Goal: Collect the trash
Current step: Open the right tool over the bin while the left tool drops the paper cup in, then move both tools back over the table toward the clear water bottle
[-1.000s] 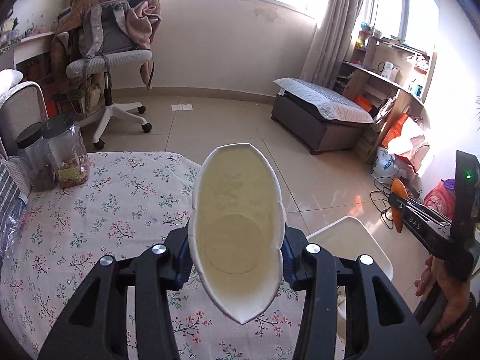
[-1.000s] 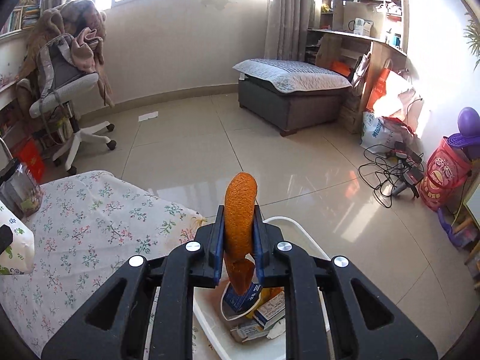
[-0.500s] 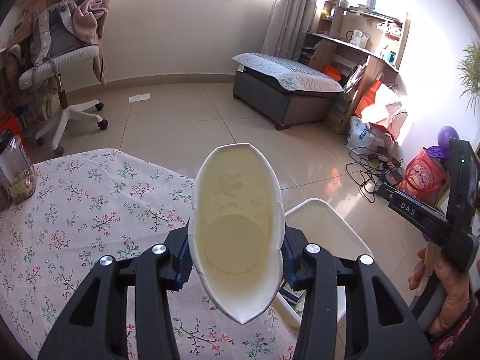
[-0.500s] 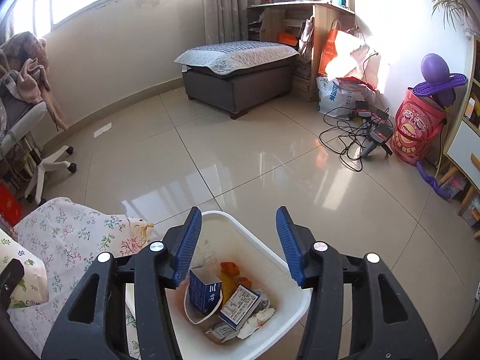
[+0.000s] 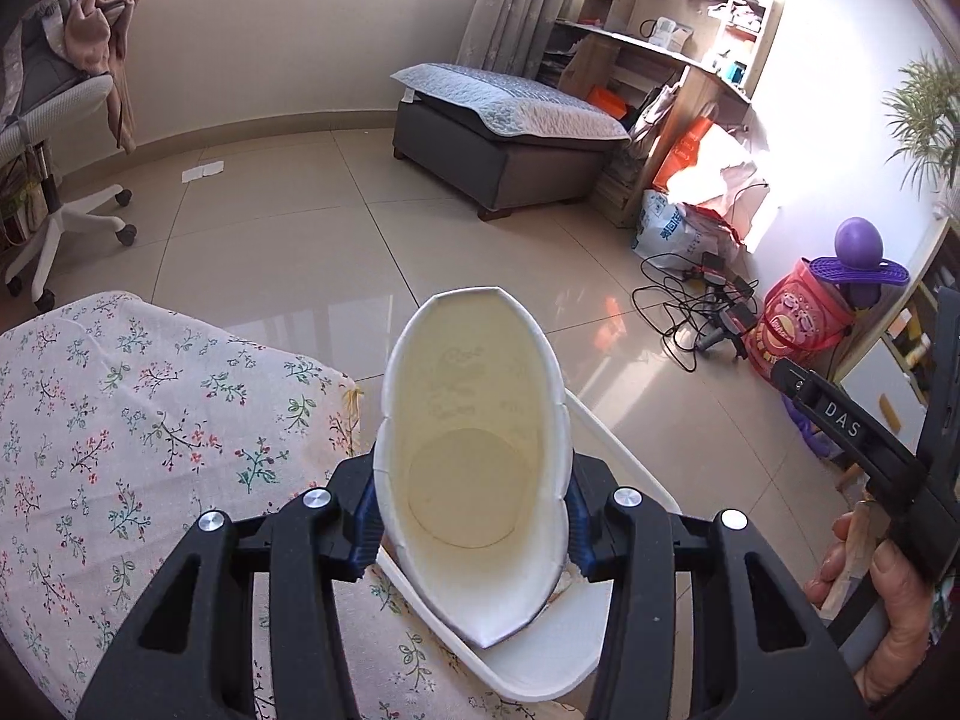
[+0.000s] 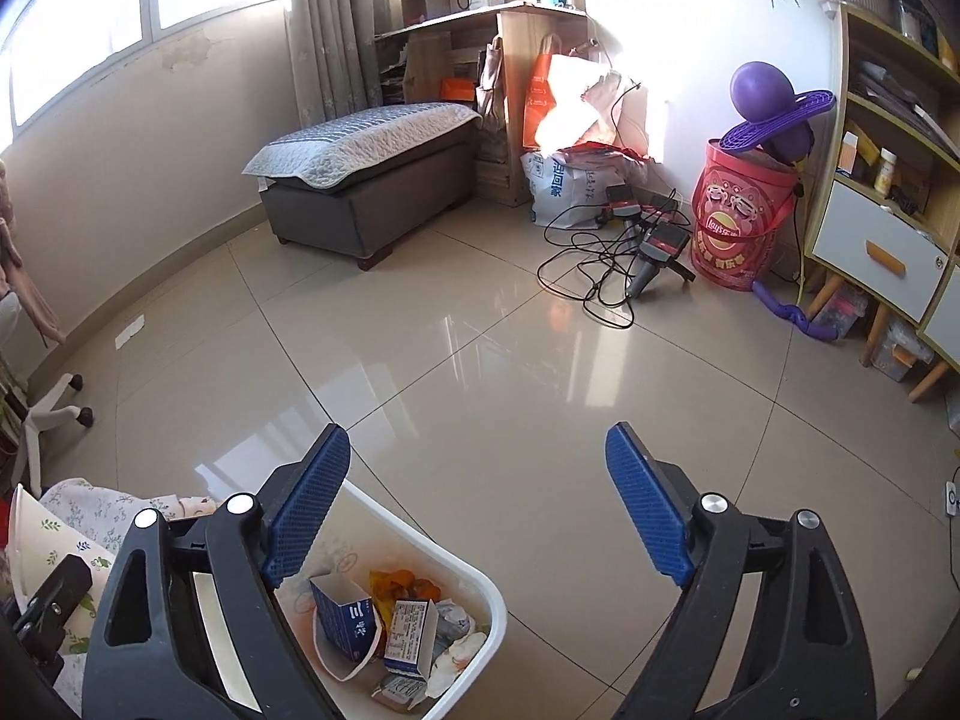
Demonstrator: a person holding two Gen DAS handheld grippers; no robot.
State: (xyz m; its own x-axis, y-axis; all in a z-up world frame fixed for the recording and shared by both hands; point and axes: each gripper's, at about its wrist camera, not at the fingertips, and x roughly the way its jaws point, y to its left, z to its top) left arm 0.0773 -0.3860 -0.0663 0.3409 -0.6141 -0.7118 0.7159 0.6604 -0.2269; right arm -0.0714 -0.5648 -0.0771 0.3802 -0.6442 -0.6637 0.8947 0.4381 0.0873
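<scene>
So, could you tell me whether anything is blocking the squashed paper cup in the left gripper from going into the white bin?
Nothing visible blocks it. The paper cup sits clamped in the left gripper, right above the white bin beside the table's edge. The bin's mouth is open, and the right gripper, jaws opening and empty, stands off to the side.

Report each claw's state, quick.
Left claw: closed on the squashed paper cup.
Right claw: empty, jaws opening above the trash bin.

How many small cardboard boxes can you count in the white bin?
2. A dark blue box stands open near the middle of the bin; a white printed box leans right beside it. More may lie hidden underneath.
</scene>
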